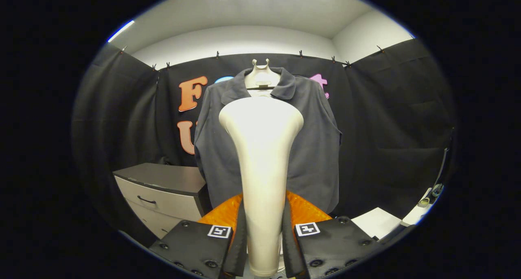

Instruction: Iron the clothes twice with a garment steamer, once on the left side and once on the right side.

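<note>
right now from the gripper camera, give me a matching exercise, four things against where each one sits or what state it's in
Things:
1. garment steamer
2. grey shirt
3. drawer cabinet
4. gripper

Places or states:
A. hanging on the hanger, beyond the steamer head
B. low beside the shirt, in front of the black cloth wall
C. shut on the steamer's handle
D. held upright between the fingers, its wide head towards the shirt

Pairs: 1-D, 2-A, 3-B, 4-C

Hid the middle front of the grey shirt (313,148) behind the garment steamer (262,148). Lost the steamer's base below the fingers (240,246). Masked much of the orange thing (303,211) behind the steamer; could not identify it.
</note>
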Tool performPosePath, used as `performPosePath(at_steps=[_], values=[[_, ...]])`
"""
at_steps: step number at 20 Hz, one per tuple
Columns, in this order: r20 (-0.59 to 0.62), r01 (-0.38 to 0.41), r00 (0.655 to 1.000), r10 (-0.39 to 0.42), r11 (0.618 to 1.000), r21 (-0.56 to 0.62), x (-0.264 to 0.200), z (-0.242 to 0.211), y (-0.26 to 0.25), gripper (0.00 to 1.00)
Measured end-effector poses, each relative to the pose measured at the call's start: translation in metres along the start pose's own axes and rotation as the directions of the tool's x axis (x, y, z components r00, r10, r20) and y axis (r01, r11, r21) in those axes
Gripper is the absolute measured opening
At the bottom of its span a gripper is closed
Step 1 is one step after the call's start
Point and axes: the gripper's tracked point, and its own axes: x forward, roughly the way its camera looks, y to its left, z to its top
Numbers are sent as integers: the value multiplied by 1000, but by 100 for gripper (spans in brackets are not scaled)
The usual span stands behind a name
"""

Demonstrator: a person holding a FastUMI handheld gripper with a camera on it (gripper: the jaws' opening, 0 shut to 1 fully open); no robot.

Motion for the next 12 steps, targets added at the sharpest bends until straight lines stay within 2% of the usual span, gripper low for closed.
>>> performPosePath(at_steps=[12], values=[[31,50,998,-51,998,26,-6,3,-3,43]])
